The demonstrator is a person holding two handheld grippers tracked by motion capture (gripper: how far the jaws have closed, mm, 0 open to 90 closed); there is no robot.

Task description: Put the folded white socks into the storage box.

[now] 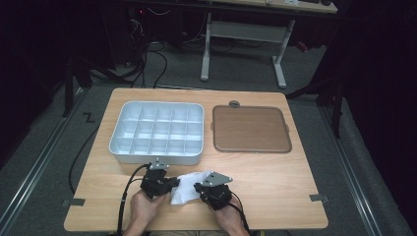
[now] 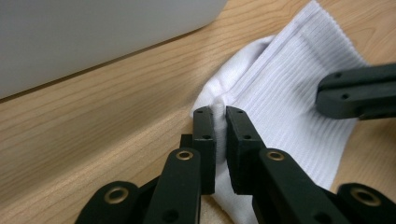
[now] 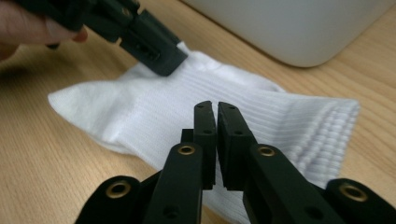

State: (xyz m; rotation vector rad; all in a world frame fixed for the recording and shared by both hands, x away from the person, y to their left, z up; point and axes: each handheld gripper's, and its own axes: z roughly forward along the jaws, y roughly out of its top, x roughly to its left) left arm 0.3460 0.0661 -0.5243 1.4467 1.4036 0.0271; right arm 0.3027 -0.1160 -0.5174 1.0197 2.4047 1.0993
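White ribbed cotton, a sock (image 1: 189,189), lies flat on the wooden worktop (image 1: 275,196) between the two tools, with the left hand-held gripper (image 1: 173,184) at one edge of it and the right hand-held gripper (image 1: 199,189) at the other. In the left gripper view the left hand-held gripper (image 2: 219,114) has its jaws clenched on a small pinch of the sock (image 2: 280,102), the fabric bunching up into a ridge between the pads. In the right gripper view the right hand-held gripper (image 3: 217,108) is likewise drawn tight, its tips pressed into the ribbed cloth of the sock (image 3: 261,112) with a thin fold of it caught between them; the ribbed cuff lies off to that tool's right. Just beyond both tools sits a pale grey divided tray (image 1: 157,130), its near wall close to the sock but apart from it. Farther off, beyond the right hand-held gripper and beside the tray, lies a brown flat tray (image 1: 251,129).
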